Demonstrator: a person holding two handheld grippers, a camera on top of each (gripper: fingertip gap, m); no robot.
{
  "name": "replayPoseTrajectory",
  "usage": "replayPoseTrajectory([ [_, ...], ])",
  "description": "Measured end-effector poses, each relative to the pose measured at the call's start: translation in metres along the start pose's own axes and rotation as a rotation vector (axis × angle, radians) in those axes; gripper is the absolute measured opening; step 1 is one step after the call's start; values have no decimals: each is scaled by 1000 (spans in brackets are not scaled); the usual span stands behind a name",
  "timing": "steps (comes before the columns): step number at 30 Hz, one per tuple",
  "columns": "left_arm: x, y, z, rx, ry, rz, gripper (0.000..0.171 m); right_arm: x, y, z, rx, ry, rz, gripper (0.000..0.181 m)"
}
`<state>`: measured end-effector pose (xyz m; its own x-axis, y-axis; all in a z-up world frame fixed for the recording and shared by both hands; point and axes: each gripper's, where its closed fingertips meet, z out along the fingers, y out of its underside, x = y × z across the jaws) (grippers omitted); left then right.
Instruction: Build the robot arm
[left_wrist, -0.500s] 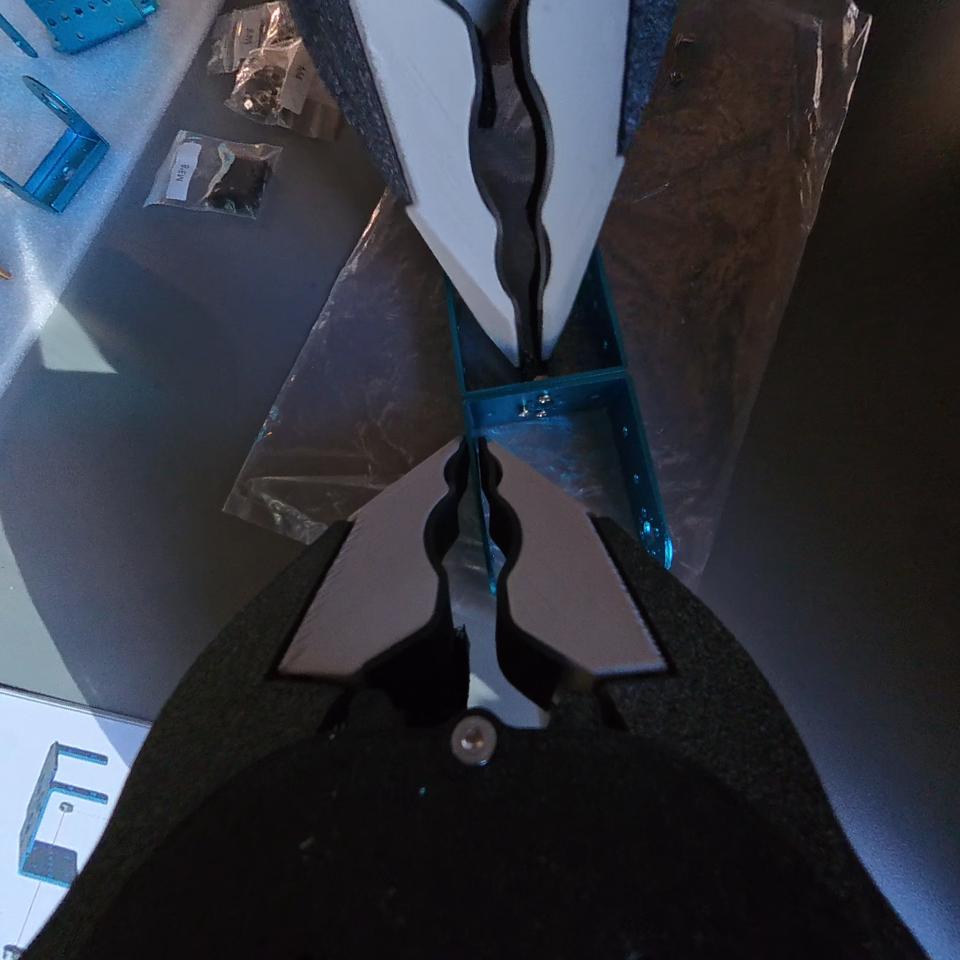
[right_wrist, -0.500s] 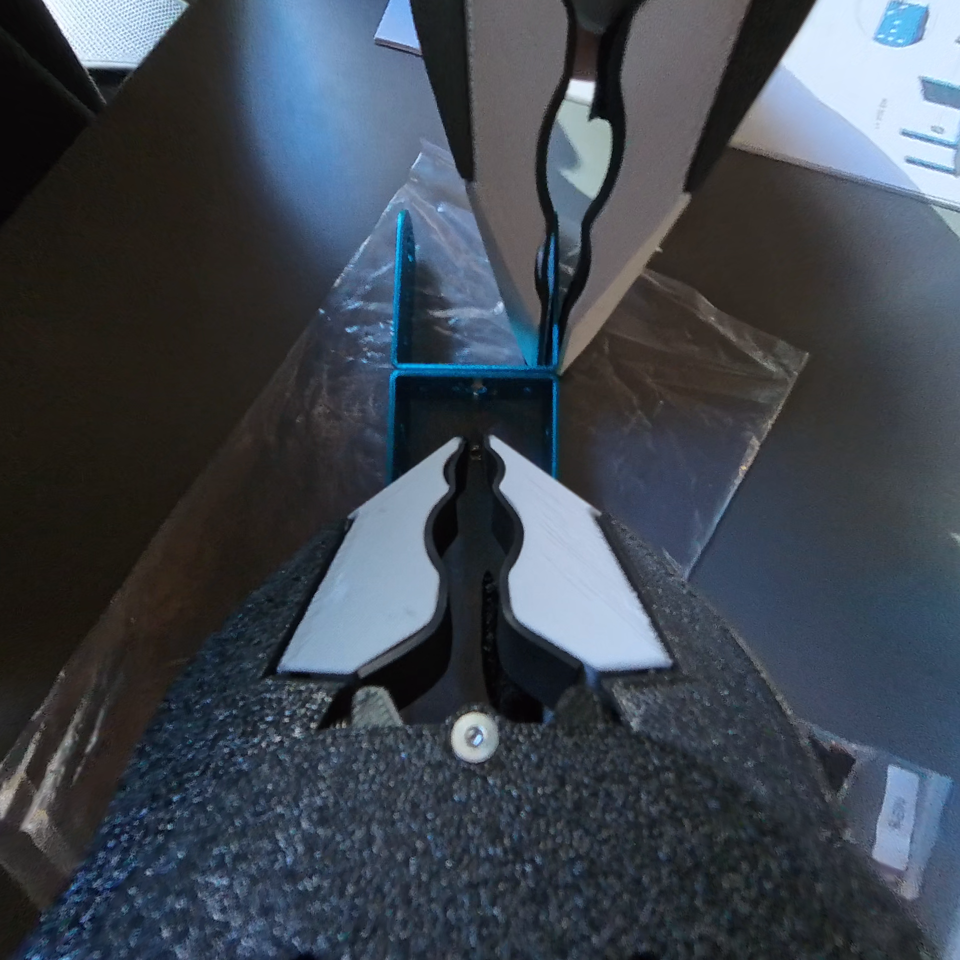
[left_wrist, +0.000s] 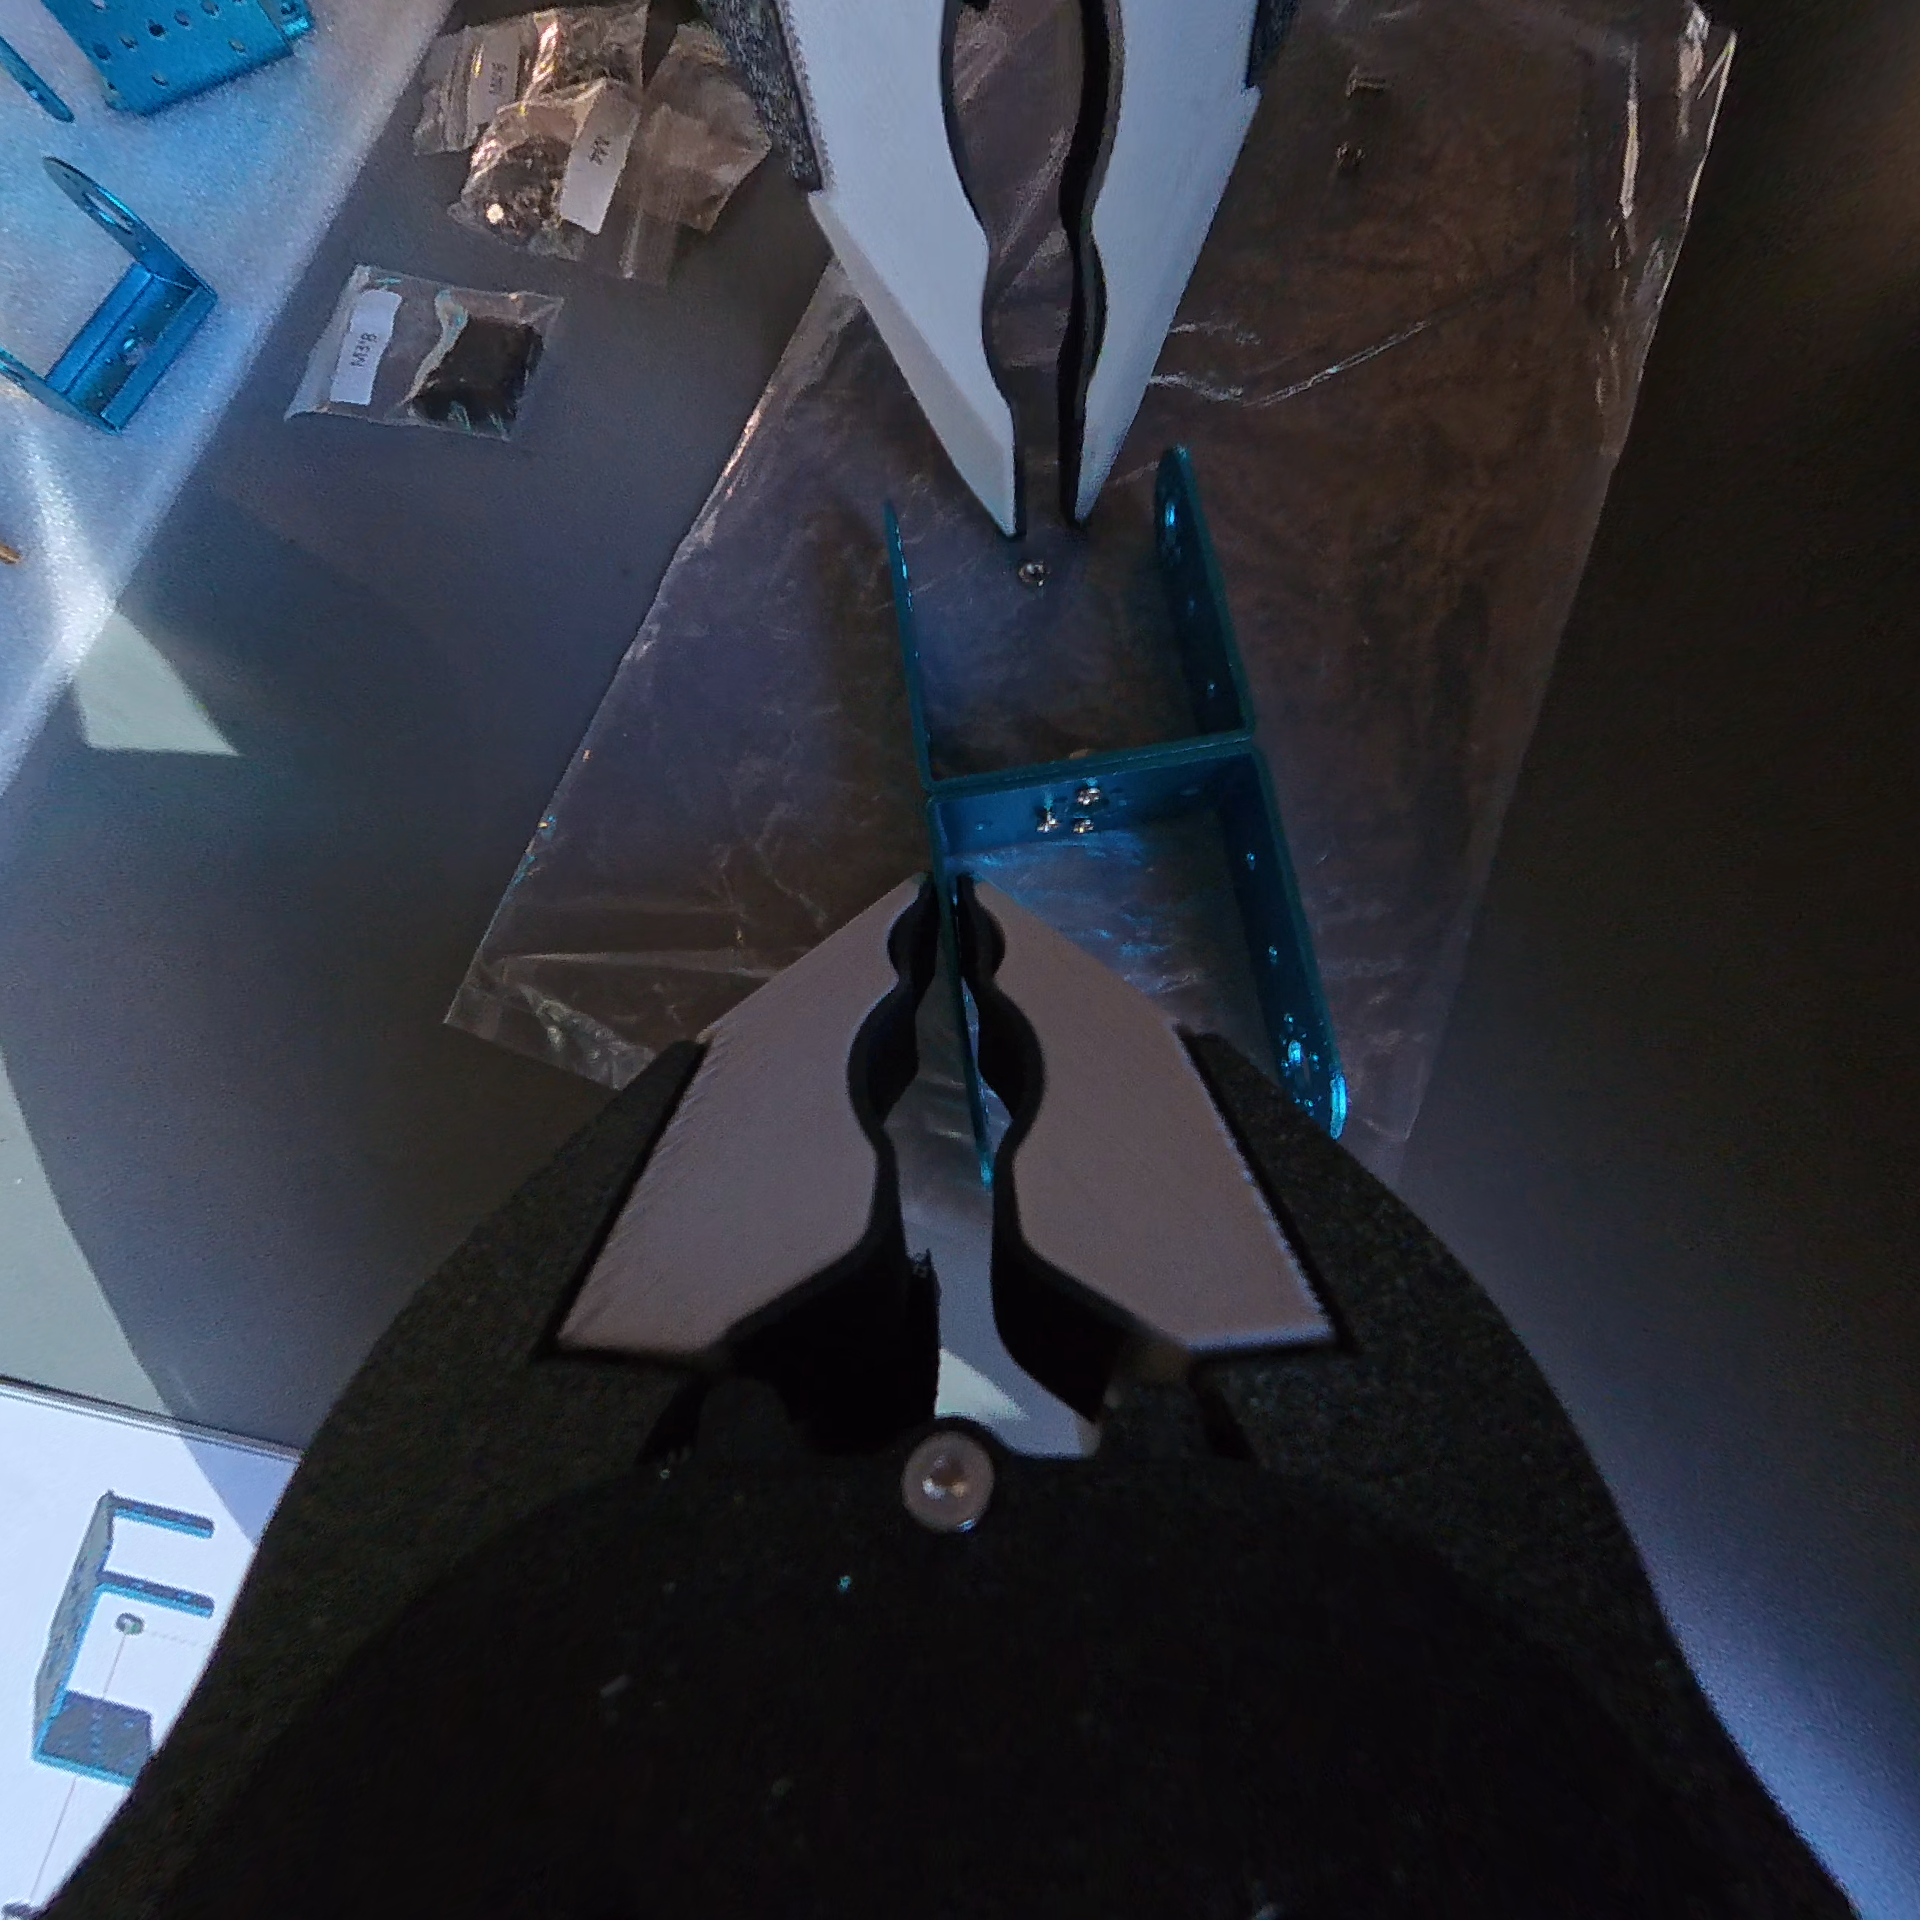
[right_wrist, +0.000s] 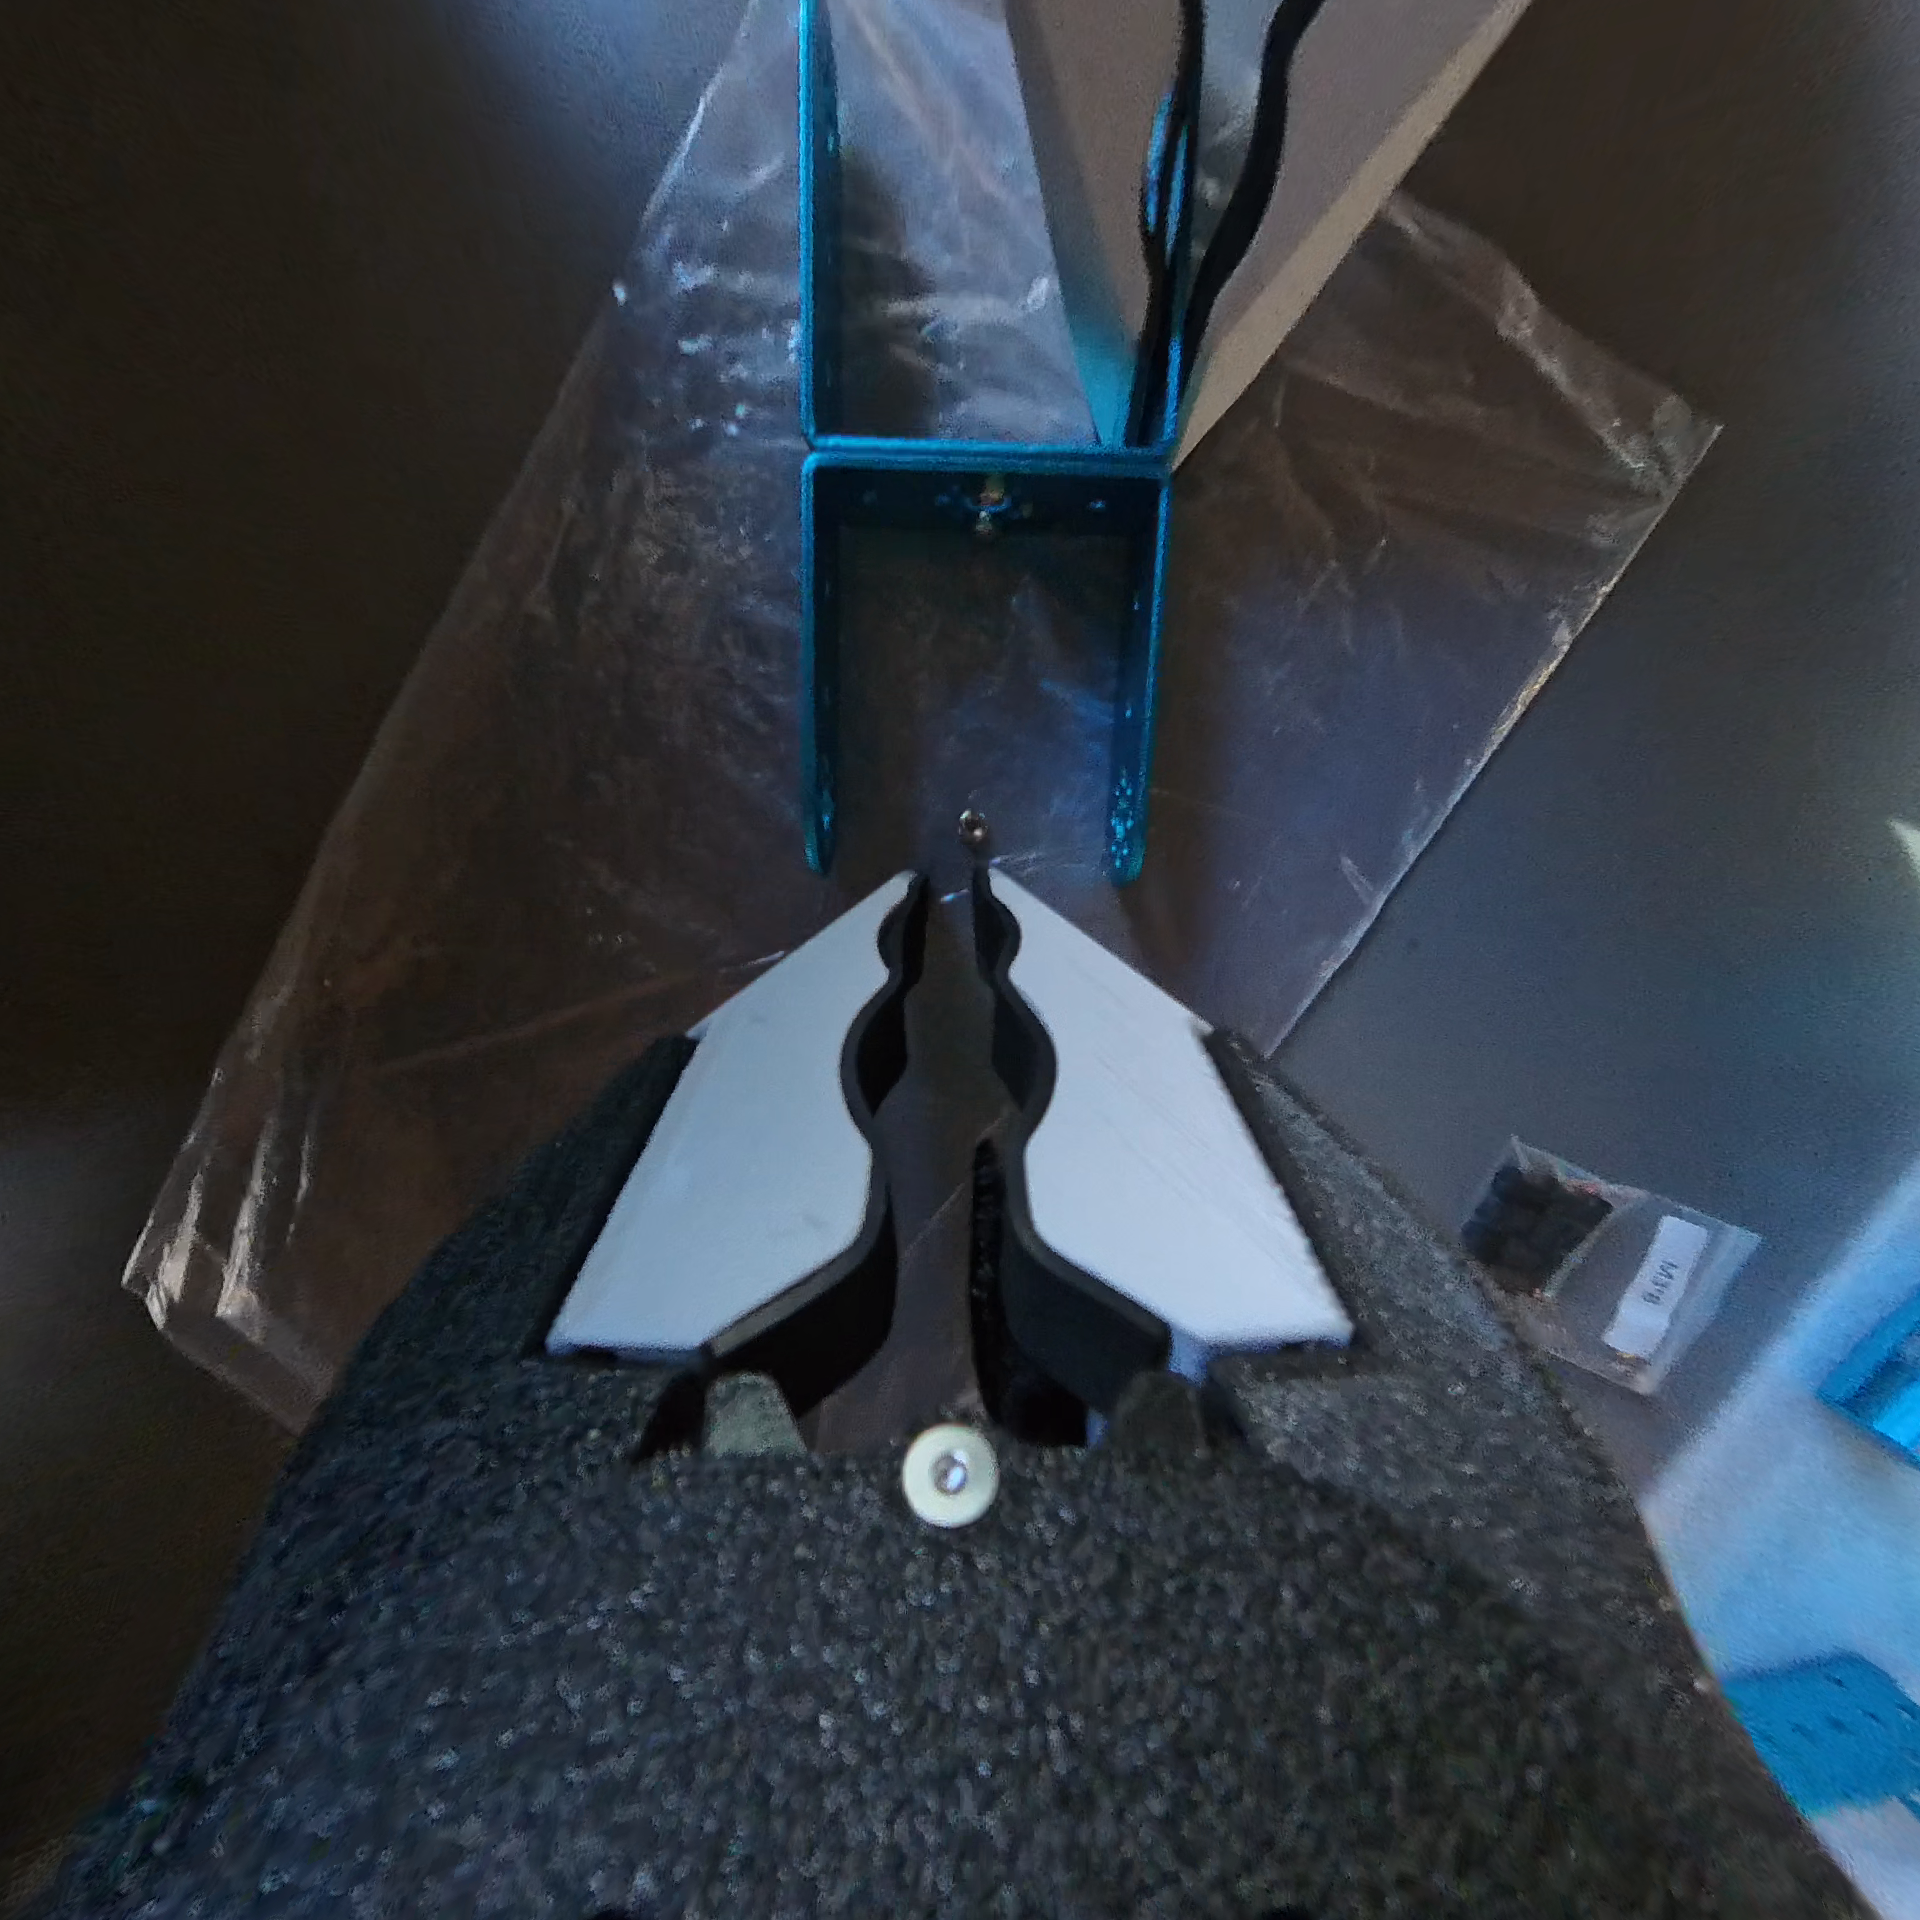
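Note:
A blue metal bracket assembly (left_wrist: 1101, 800), two U-brackets joined back to back by small screws, lies on a clear plastic bag (left_wrist: 727, 779) on a dark table. My left gripper (left_wrist: 945, 894) is shut on one side wall of the near bracket. It also shows at the top of the right wrist view (right_wrist: 1143, 416), on the assembly's (right_wrist: 987, 488) far right wall. My right gripper (right_wrist: 951, 881) sits just outside the open ends of the other bracket's arms. Its jaws are nearly closed on a small screw (right_wrist: 971, 823) that sticks out past the tips. The left wrist view shows this gripper (left_wrist: 1044, 520) and screw (left_wrist: 1031, 569) too.
Small bags of hardware (left_wrist: 421, 353) (left_wrist: 561, 177) lie at the back left, and one shows in the right wrist view (right_wrist: 1600, 1268). Loose blue brackets (left_wrist: 104, 312) rest on a white sheet. A printed sheet with drawings (left_wrist: 104, 1558) lies at the near left.
My right gripper has drawn back from the assembly's middle plate to beyond the ends of the bracket arms. My left gripper keeps its hold on the side wall.

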<state>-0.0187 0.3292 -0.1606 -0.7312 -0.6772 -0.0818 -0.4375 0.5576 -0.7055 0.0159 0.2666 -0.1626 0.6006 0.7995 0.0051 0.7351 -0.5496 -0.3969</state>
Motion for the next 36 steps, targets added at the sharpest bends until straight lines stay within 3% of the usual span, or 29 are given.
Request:
replayPoseTrajectory([
  [3,0,0,0,3,-2,1,2,2,1,0,-108,5,-36,8],
  [10,0,0,0,11,-1,-2,2,6,-5,2,-170,-36,-84,8],
  [28,0,0,0,12,3,1,2,4,-8,5,-162,-39,-124,5],
  [32,0,0,0,12,0,4,2,7,-9,4,-112,-25,-116,4],
  [36,-2,0,-1,13,-27,10,7,10,-23,-4,116,-39,-66,4],
])
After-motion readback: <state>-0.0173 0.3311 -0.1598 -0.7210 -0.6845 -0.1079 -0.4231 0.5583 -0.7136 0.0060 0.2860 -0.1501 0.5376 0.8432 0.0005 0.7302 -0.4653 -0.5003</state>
